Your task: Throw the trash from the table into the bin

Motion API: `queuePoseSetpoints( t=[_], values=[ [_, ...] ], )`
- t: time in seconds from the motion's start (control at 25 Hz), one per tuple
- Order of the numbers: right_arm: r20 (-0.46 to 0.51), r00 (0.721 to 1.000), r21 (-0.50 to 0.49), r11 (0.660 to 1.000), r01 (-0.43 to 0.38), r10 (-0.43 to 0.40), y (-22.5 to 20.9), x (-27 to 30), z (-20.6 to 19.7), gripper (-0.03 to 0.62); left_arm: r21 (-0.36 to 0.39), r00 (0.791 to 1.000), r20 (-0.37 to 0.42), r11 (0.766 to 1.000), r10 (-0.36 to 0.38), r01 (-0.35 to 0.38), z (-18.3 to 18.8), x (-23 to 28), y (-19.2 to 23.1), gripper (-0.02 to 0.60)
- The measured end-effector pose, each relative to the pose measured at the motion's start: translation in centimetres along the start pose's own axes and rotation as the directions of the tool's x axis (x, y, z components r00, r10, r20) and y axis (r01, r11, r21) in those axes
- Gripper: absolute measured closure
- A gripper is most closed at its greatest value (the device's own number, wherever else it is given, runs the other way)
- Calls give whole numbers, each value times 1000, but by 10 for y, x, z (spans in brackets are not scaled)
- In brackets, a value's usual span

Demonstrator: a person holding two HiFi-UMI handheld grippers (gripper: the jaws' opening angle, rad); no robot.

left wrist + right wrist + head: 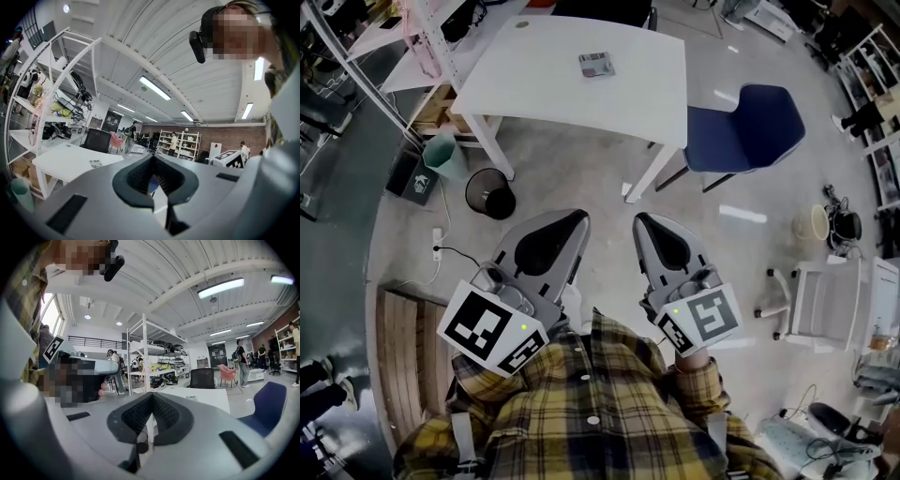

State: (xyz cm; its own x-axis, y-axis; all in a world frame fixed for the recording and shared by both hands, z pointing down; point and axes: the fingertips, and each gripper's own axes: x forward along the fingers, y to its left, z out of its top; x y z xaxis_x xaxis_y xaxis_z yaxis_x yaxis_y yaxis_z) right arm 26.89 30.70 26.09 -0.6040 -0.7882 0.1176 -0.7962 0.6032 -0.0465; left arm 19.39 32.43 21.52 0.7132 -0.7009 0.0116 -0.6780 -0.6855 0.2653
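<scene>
A small flat packet of trash (597, 66) lies alone on the white table (544, 84) at the far side of the floor. It also shows as a small packet (95, 163) on that table (61, 161) in the left gripper view. A round black bin (490, 192) stands on the floor by the table's near left leg, and the right gripper view shows the bin (142, 443) below its jaws. My left gripper (577, 218) and right gripper (643, 222) are held side by side over bare floor, short of the table. Both are shut and empty.
A teal bin (445, 153) stands left of the black one beside a white shelf rack. A blue chair (750, 127) sits at the table's right end. A white stool (820, 305) and cables are at the right. People stand far off.
</scene>
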Motion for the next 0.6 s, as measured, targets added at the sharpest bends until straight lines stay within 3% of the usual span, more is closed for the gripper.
queuePoseSetpoints(
  t=[0.32,0.6],
  values=[
    [-13,1000,-3,1000,19,-19,-30,100,11,595,18,1000,-4,1000,0,0,24,39,93,574],
    [-51,998,6,999,47,-47,-47,144,7,595,-15,1000,-17,1000,-1,1,23,57,144,574]
  ],
)
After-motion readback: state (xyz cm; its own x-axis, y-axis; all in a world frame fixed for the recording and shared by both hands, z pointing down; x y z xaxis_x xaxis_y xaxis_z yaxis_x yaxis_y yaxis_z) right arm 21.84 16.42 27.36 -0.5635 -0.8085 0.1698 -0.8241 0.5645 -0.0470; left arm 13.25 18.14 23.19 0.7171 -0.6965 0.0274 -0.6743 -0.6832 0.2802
